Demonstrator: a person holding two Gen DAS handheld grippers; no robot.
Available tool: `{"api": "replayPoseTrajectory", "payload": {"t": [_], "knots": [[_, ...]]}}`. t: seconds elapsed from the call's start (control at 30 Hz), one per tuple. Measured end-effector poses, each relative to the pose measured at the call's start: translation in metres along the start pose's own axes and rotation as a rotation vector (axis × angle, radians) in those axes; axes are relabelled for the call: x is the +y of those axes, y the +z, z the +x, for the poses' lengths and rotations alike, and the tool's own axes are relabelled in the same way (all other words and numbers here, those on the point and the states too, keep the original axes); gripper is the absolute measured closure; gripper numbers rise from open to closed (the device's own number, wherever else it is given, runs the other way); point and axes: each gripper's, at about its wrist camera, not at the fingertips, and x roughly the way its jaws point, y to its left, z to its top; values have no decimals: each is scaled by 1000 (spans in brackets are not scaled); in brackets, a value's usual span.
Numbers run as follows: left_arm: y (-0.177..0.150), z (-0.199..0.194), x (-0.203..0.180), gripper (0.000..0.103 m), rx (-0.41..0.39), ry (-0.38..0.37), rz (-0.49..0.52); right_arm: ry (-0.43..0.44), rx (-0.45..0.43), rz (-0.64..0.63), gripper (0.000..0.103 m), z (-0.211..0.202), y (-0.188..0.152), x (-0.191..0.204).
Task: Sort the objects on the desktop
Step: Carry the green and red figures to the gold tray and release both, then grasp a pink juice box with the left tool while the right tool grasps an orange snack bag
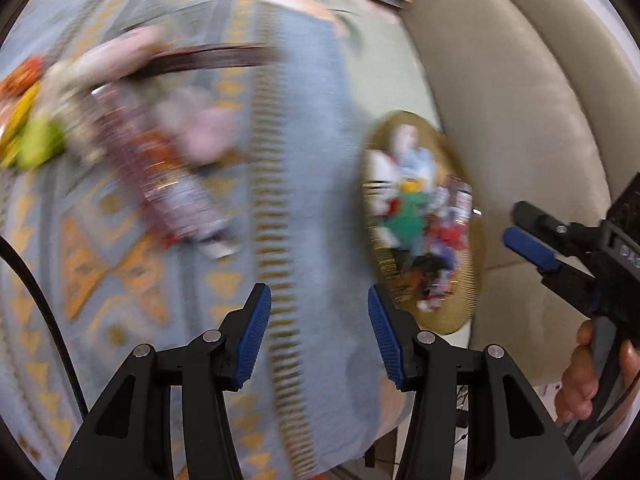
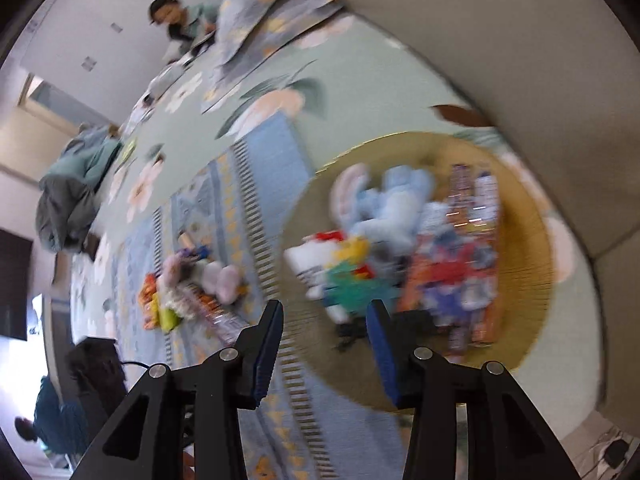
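- Hovering over the patterned blue cloth (image 1: 312,128), the left gripper (image 1: 319,330) had its fingers spread apart with nothing between them.
- Over the basket's near edge, the right gripper (image 2: 325,350) was likewise spread wide and empty.
- A round woven basket (image 2: 520,216) sat on the cloth at its right side, packed with soft toys and packets, blurred.
- A loose pile of toys and snack packets (image 2: 192,296) lay on the cloth, well apart from the basket to its left.
- Both views were smeared by motion.
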Motion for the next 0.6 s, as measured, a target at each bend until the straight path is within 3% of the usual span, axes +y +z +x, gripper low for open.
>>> {"api": "replayPoseTrajectory", "payload": {"t": [0.1,0.2,0.3,0.37,0.47,0.6], "knots": [[5,-22,41,55,-35,56,-67,43,62,-45,61,24,-13,39],[21,-65,102,55,-185,157,-177,96,134,-112,61,47,-26,79],[43,-93,163,55,-274,200,-265,102,171,-197,61,66,-42,120],[60,-101,191,54,-295,190,-266,101,192,-228,61,79,-51,142],[83,-99,215,45,-288,202,-220,112,224,-231,61,96,-58,164],[100,-86,226,43,-261,278,-133,108,238,-225,61,112,-59,187]]}}
